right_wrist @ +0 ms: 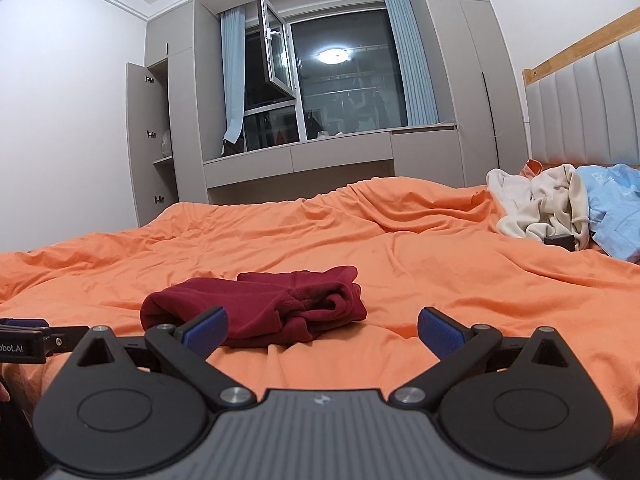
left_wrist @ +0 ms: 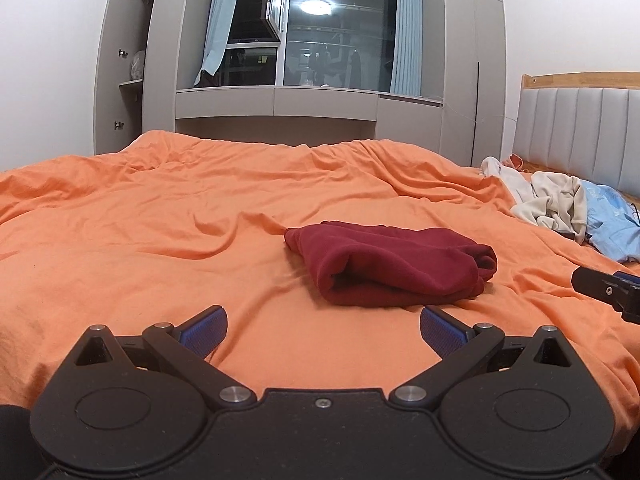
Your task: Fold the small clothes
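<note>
A dark red garment (left_wrist: 390,264) of soft, fleecy cloth lies folded into a thick, compact bundle on the orange bedcover (left_wrist: 160,220), near the middle of the bed. In the left wrist view its rolled fold faces forward, with layered edges bunched at its right end. In the right wrist view the layers are loosely stacked and slightly uneven. At the far right, by the headboard, a crumpled cream garment (right_wrist: 548,204) and a light blue garment (right_wrist: 616,216) lie unfolded, touching each other.
</note>
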Action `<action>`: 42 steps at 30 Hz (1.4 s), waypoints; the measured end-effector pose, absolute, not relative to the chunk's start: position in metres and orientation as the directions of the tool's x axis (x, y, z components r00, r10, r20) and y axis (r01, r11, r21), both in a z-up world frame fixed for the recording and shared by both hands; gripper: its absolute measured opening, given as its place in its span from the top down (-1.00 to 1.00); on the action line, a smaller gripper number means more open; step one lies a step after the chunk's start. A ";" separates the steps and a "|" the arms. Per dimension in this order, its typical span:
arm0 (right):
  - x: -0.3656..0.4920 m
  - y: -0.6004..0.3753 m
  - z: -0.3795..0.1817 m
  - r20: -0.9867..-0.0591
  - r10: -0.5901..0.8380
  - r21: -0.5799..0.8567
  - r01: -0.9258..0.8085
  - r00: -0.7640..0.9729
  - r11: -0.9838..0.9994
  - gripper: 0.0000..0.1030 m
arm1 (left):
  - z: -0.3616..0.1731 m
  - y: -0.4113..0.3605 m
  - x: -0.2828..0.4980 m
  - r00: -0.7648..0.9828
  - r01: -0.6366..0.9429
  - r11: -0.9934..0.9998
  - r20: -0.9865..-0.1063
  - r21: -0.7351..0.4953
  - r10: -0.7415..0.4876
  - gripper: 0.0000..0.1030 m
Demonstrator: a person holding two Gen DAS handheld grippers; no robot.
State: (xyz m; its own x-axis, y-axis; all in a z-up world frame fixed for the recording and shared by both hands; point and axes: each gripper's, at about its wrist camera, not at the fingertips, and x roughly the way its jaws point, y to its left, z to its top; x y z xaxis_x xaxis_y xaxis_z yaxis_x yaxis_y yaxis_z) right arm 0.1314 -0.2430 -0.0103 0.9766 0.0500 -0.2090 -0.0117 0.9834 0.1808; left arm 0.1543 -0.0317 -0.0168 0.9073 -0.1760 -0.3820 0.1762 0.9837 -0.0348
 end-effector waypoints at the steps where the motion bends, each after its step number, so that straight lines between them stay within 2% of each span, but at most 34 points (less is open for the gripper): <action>1: 0.131 -0.243 -0.011 -0.210 0.049 0.180 -0.011 0.976 0.984 -1.00 | -0.017 -0.032 0.154 0.907 0.177 0.984 -0.382 -0.035 -0.176 -0.99; 42: 0.134 -0.242 -0.013 -0.219 0.051 0.174 -0.012 0.974 0.985 -1.00 | -0.020 -0.031 0.157 0.904 0.176 0.984 -0.390 -0.032 -0.175 -0.99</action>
